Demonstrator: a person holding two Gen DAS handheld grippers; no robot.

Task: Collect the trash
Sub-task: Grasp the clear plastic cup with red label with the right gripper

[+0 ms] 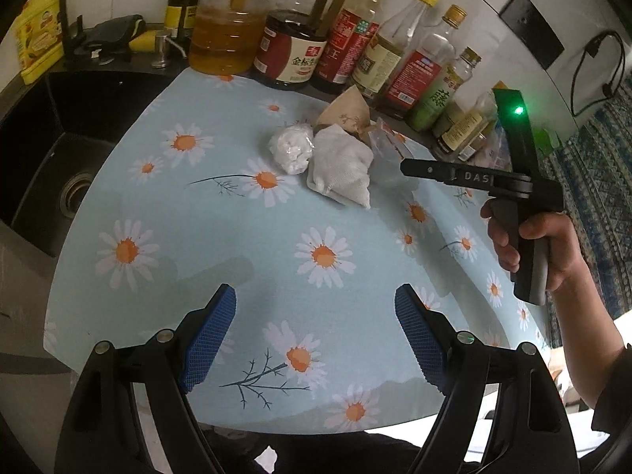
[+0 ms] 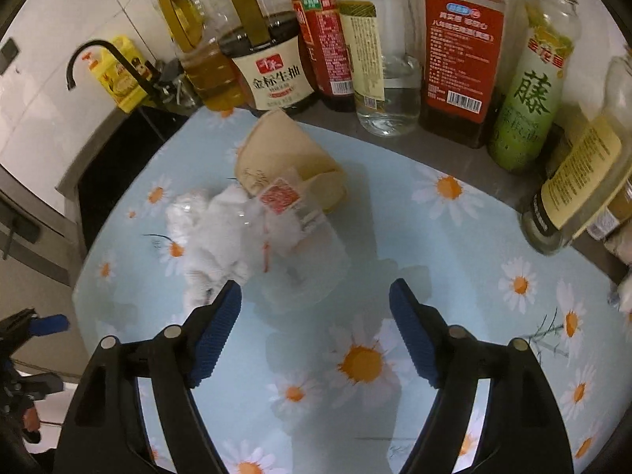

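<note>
A small heap of trash lies on the daisy-print mat (image 1: pixel 221 245): a ball of white wrap (image 1: pixel 291 149), a crumpled white tissue (image 1: pixel 341 166), a brown paper cup on its side (image 1: pixel 347 112) and a clear plastic wrapper (image 1: pixel 385 148). In the right wrist view the clear wrapper with a red label (image 2: pixel 294 233) lies just ahead of my open right gripper (image 2: pixel 316 316), with the tissue (image 2: pixel 215 237) to its left and the cup (image 2: pixel 288 154) behind. My left gripper (image 1: pixel 316 331) is open and empty, well short of the heap. The right gripper also shows from the side in the left wrist view (image 1: pixel 410 168), beside the wrapper.
A row of sauce and oil bottles (image 2: pixel 395 59) stands along the back edge of the mat, close behind the trash. A black sink (image 1: pixel 47 150) with a black tap (image 2: pixel 102 59) lies to the left. A patterned cloth (image 1: pixel 604 166) is at the right.
</note>
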